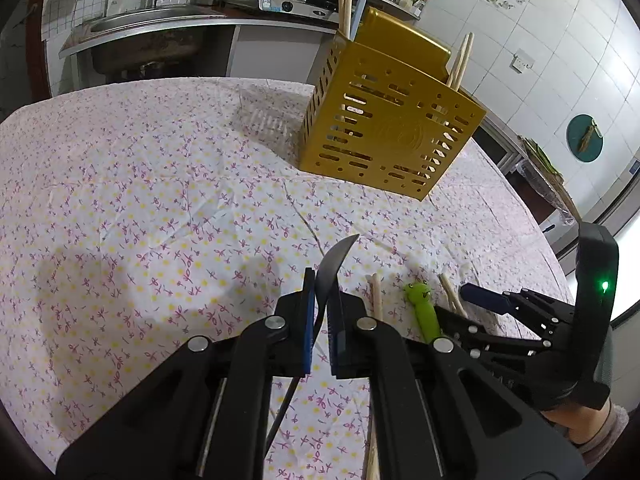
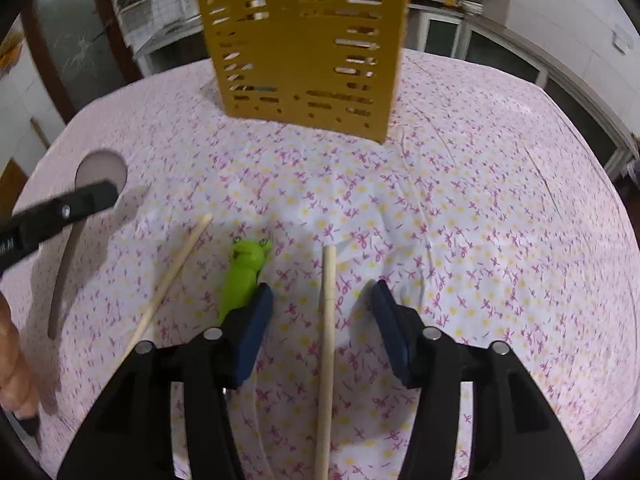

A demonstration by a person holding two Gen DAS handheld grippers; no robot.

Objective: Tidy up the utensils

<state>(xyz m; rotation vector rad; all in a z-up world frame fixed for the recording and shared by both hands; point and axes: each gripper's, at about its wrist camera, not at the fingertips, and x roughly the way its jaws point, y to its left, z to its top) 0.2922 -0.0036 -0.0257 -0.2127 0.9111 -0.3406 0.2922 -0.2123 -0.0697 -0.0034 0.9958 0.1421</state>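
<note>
One chopstick (image 2: 327, 320) lies lengthwise between open jaws, seemingly pointing holderward (image 2: 304, 48).

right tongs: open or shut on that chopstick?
Open. The right tongs straddle the chopstick, which lies on the tablecloth with cloth showing between it and each pad.

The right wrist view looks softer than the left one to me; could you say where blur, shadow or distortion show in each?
Right wrist view: motion blur smears the gold utensil holder and the left gripper. Left wrist view: sharp, soft shadows on the tablecloth. Both: fisheye bending at the edges.
</note>
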